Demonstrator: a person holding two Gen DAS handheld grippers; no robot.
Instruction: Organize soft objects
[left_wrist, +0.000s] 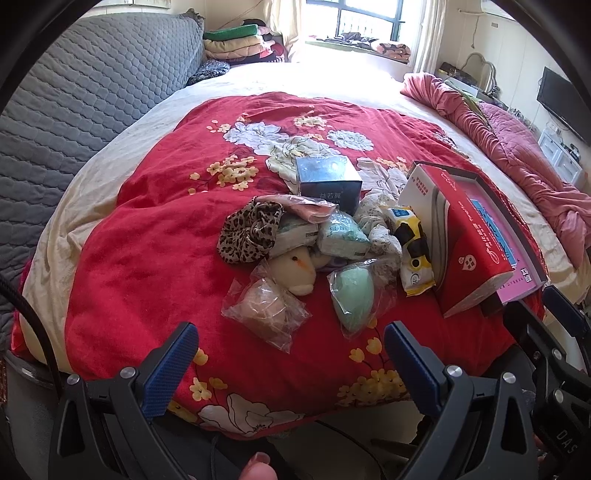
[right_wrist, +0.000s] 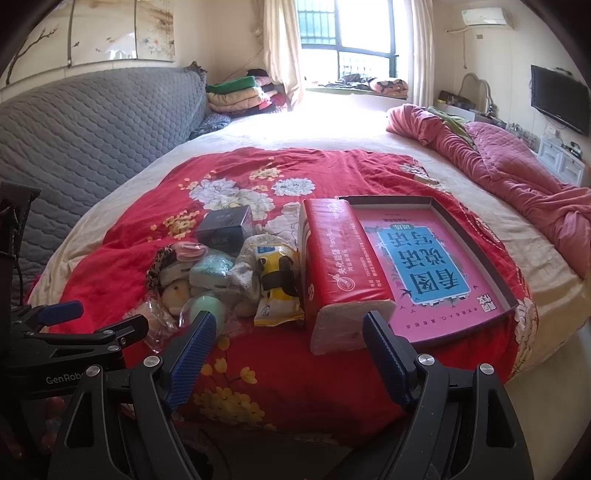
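A pile of soft things lies on the red floral blanket (left_wrist: 147, 236): a leopard-print cloth (left_wrist: 247, 230), a cream plush toy (left_wrist: 297, 271), a green sponge in a clear bag (left_wrist: 354, 297), a brownish item in a clear bag (left_wrist: 264, 312), pale green packs (left_wrist: 341, 236) and a yellow wipes pack (left_wrist: 413, 251). A red tissue pack (right_wrist: 340, 266) leans on the edge of a shallow box tray (right_wrist: 436, 206) with a pink and blue bottom. My left gripper (left_wrist: 291, 354) is open and empty in front of the pile. My right gripper (right_wrist: 290, 339) is open and empty, just before the tissue pack.
A dark blue box (left_wrist: 328, 179) stands behind the pile. A grey quilted headboard (left_wrist: 92, 92) runs along the left. A pink quilt (right_wrist: 517, 173) is bunched at the right. Folded blankets (right_wrist: 240, 94) are stacked by the window. A TV (right_wrist: 557, 98) hangs at the right.
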